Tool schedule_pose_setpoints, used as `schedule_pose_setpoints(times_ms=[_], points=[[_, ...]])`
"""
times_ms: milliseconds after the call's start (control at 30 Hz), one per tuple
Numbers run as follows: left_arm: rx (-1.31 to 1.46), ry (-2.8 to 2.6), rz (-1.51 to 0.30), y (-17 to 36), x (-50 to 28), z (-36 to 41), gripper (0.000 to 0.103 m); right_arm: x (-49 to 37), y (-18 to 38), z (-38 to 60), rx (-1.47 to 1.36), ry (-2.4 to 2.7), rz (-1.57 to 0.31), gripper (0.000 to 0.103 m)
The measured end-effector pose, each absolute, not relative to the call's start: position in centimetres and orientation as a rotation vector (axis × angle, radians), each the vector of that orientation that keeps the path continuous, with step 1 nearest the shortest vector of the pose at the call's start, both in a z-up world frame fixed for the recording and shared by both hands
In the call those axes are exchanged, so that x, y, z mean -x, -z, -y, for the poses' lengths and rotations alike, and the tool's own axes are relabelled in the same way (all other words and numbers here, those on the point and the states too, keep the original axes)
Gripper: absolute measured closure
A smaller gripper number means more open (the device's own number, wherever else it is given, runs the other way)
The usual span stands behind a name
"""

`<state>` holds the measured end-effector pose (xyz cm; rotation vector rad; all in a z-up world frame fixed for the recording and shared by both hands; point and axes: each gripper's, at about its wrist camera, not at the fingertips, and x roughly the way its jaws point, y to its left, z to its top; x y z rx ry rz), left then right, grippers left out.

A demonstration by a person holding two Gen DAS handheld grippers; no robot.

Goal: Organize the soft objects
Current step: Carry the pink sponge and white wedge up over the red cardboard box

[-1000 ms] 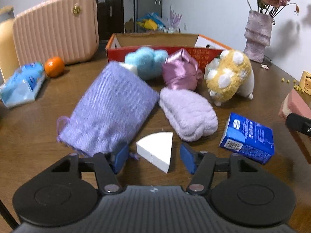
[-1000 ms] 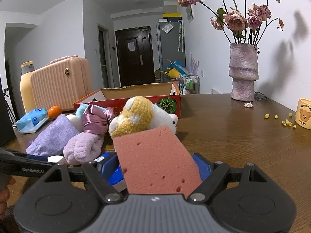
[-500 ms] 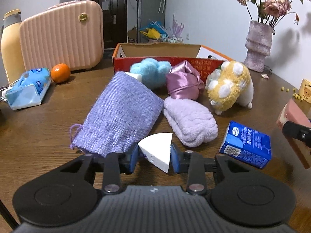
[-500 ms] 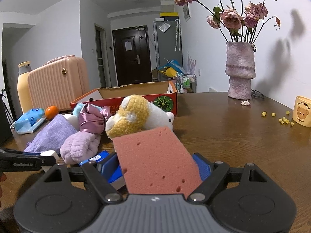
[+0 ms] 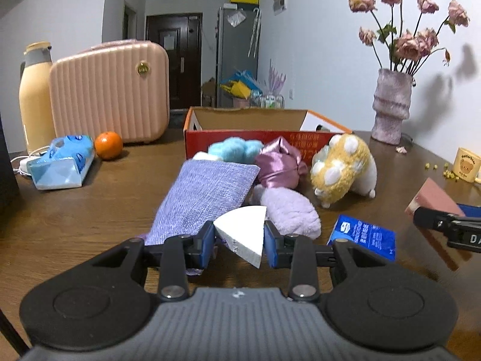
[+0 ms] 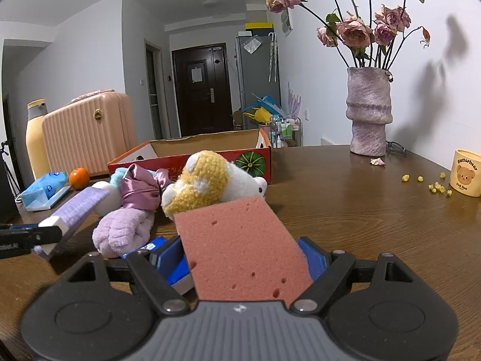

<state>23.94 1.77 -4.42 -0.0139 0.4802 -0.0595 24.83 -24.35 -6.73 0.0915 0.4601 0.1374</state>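
My left gripper [image 5: 239, 242] is shut on a white wedge-shaped sponge [image 5: 243, 230] and holds it above the table. My right gripper [image 6: 245, 258] is shut on a pink sponge [image 6: 240, 246], raised off the table; it also shows in the left wrist view [image 5: 433, 201]. On the table lie a purple cloth pouch [image 5: 207, 195], a lilac fluffy sock [image 5: 288, 210], a shiny pink bundle [image 5: 278, 167], a blue fluffy toy [image 5: 236, 149] and a yellow-and-white plush [image 5: 342, 168]. Behind them stands an open red cardboard box [image 5: 255, 137].
A blue carton [image 5: 363, 236] lies on the table by the sock. At the left are a tissue pack [image 5: 60, 162], an orange [image 5: 108, 149], a pink case [image 5: 109, 90] and a bottle [image 5: 33, 96]. A vase with flowers [image 5: 390, 105] and a mug [image 5: 467, 164] stand at the right.
My left gripper closed on the white wedge sponge and lifted it off the table. My right gripper kept holding the pink sponge, nearly still.
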Motion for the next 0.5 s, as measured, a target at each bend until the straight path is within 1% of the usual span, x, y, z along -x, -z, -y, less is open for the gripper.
schedule_pose_setpoints(times_ms=[167, 400, 500], points=[[0.012, 0.071, -0.498, 4.6, -24.0, -1.7, 0.068, -24.8, 6.7, 24.4, -0.091, -0.133, -0.461, 0.021], [-0.007, 0.148, -0.649, 6.5, -25.9, -0.7, 0.067, -24.8, 6.8, 24.3, -0.085, -0.129, -0.467, 0.021], [-0.014, 0.149, -0.691, 7.3, -26.3, -0.5, 0.063, -24.8, 6.8, 24.3, -0.085, -0.129, -0.467, 0.021]])
